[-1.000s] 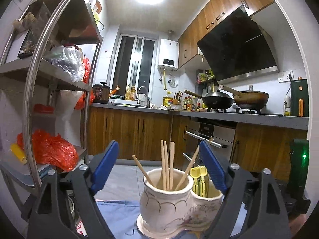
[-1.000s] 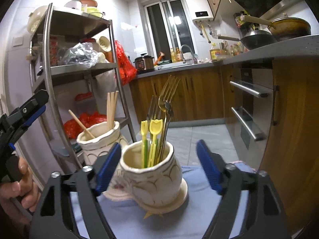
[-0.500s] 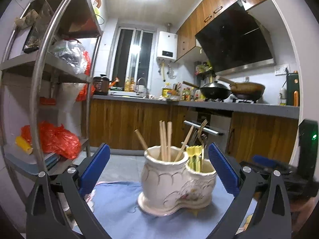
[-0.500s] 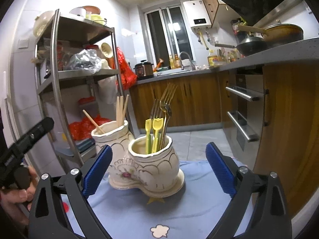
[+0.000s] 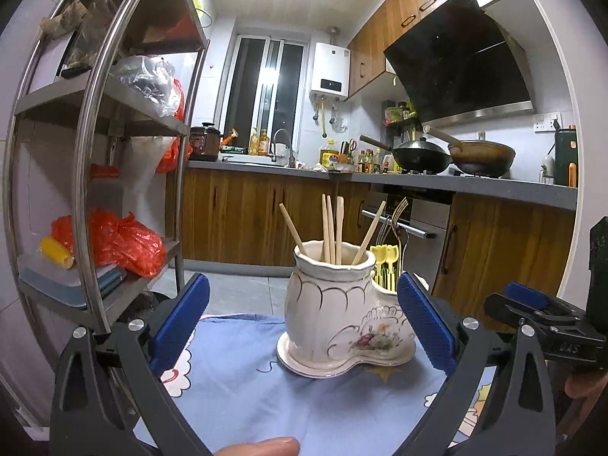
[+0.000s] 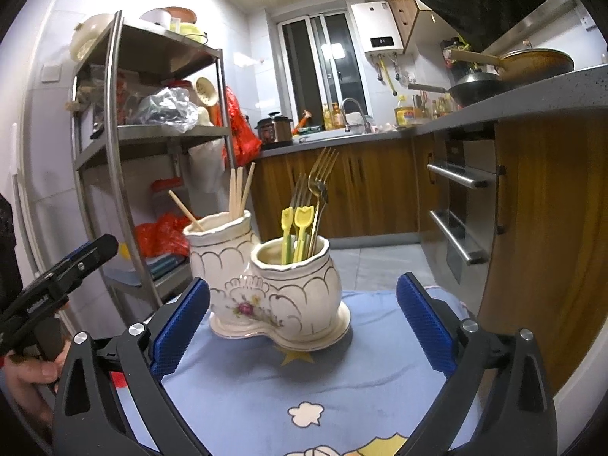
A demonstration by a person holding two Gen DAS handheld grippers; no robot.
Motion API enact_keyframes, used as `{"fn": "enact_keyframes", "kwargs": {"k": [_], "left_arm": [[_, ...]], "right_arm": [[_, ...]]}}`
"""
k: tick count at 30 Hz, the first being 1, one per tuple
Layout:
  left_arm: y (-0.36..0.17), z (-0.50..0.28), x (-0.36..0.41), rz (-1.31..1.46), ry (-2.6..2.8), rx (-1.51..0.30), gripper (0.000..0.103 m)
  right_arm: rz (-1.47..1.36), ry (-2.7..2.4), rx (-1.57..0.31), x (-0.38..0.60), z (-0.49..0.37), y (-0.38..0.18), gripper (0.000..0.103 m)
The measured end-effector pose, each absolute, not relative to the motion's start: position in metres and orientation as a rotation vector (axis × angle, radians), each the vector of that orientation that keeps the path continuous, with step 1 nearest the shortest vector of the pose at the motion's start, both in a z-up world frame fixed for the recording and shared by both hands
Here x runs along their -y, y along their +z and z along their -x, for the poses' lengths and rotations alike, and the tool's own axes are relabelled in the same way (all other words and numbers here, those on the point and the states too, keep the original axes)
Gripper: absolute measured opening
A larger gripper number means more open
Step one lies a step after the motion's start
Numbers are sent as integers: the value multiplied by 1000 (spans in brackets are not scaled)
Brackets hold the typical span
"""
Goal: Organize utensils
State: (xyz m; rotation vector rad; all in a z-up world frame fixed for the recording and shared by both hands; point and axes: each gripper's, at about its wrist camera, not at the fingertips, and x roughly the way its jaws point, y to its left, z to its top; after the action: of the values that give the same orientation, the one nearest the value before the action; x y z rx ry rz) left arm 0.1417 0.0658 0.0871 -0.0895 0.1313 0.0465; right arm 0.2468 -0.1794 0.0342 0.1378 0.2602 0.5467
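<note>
My left gripper and right gripper, jaws spread and empty, face the two-cup ceramic holder containing chopsticks and forks.

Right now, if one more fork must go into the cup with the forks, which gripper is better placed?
Probably the right gripper. In its view the fork cup is the nearer half of the ceramic holder, fully visible. For the left gripper, the taller chopstick cup stands in front. Both grippers are open and empty.
</note>
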Motion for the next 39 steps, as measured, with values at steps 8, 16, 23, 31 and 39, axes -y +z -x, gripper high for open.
{"fn": "enact_keyframes", "kwargs": {"k": [8, 16, 23, 31, 39], "left_arm": [[77, -148, -66, 101, 40, -155, 97], [75, -150, -63, 104, 26, -162, 97], [75, -150, -60, 94, 20, -163, 97], [76, -150, -58, 89, 17, -164, 97], [76, -150, -58, 90, 16, -165, 97]], "right_arm": [[-106, 534, -242, 174, -247, 27, 98], [-98, 543, -231, 175, -246, 28, 98], [-92, 548, -229, 174, -244, 30, 98], [-87, 557, -230, 171, -242, 32, 98], [-87, 559, -232, 170, -243, 32, 98]]}}
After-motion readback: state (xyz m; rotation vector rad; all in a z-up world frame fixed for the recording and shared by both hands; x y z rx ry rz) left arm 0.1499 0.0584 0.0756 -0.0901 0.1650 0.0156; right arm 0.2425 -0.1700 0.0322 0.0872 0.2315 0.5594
